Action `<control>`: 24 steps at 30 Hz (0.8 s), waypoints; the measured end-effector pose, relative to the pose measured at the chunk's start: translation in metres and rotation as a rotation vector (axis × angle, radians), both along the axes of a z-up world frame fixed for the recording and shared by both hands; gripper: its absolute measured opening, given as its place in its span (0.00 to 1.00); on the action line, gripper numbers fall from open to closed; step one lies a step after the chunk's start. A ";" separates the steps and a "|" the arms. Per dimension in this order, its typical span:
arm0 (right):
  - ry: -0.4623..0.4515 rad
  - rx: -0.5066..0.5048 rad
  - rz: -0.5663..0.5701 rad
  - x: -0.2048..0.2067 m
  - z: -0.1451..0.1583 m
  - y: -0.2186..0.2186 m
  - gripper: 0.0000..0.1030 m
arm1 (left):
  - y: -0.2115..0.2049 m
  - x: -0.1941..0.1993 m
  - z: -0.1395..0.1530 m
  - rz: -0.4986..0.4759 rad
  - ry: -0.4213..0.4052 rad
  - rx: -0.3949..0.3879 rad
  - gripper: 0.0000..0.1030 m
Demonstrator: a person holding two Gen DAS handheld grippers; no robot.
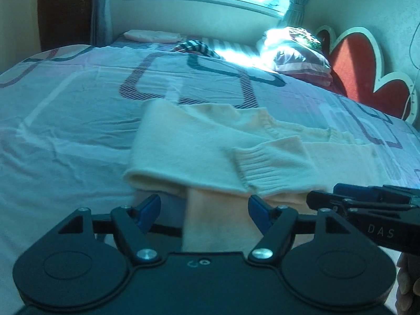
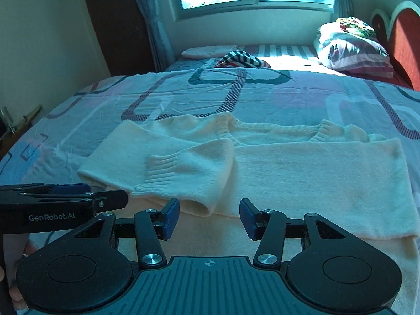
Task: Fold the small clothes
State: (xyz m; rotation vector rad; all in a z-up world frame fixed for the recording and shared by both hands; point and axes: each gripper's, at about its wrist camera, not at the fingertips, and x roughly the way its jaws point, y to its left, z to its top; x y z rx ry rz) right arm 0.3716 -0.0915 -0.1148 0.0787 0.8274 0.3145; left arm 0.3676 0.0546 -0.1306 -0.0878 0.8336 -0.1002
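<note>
A cream knit sweater point(image 2: 302, 173) lies flat on the bed, neckline toward the window. One sleeve is folded across its body, its ribbed cuff point(image 2: 162, 170) lying on top. My right gripper point(image 2: 209, 216) hovers over the near hem, open, with nothing pinched between its blue pads. My left gripper point(image 1: 204, 210) stands open wide at the sweater's point(image 1: 189, 141) near left edge. A strip of cream fabric runs between its pads, which do not press on it. Each gripper shows in the other's view: the left gripper point(image 2: 115, 199) low on the left, the right gripper point(image 1: 315, 199) low on the right.
The bedsheet point(image 2: 105, 110) is pale with dark loop patterns. Toward the window lie a striped cloth point(image 2: 241, 59), a pink folded item point(image 2: 202, 51) and a pile of pillows point(image 2: 351, 44) by the red headboard point(image 2: 404, 39). A wall and curtain stand at the left.
</note>
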 end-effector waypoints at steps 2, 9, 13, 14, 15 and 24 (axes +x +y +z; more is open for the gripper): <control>-0.025 -0.067 0.021 0.002 -0.006 0.013 0.49 | 0.007 -0.002 -0.005 0.022 -0.003 0.020 0.69; -0.111 -0.090 0.020 0.013 -0.001 0.017 0.19 | 0.009 0.011 -0.017 0.042 -0.020 0.094 0.67; -0.135 0.003 -0.070 0.013 0.017 -0.012 0.02 | 0.003 0.018 -0.019 0.037 -0.057 0.141 0.66; -0.134 0.026 -0.103 0.013 0.019 -0.023 0.02 | 0.003 0.019 -0.019 0.038 -0.063 0.151 0.65; -0.131 0.048 -0.150 0.013 0.023 -0.037 0.02 | 0.002 0.021 -0.020 0.036 -0.069 0.155 0.62; 0.062 0.198 -0.438 0.007 -0.004 -0.141 0.02 | -0.004 0.023 -0.023 0.008 -0.104 0.115 0.11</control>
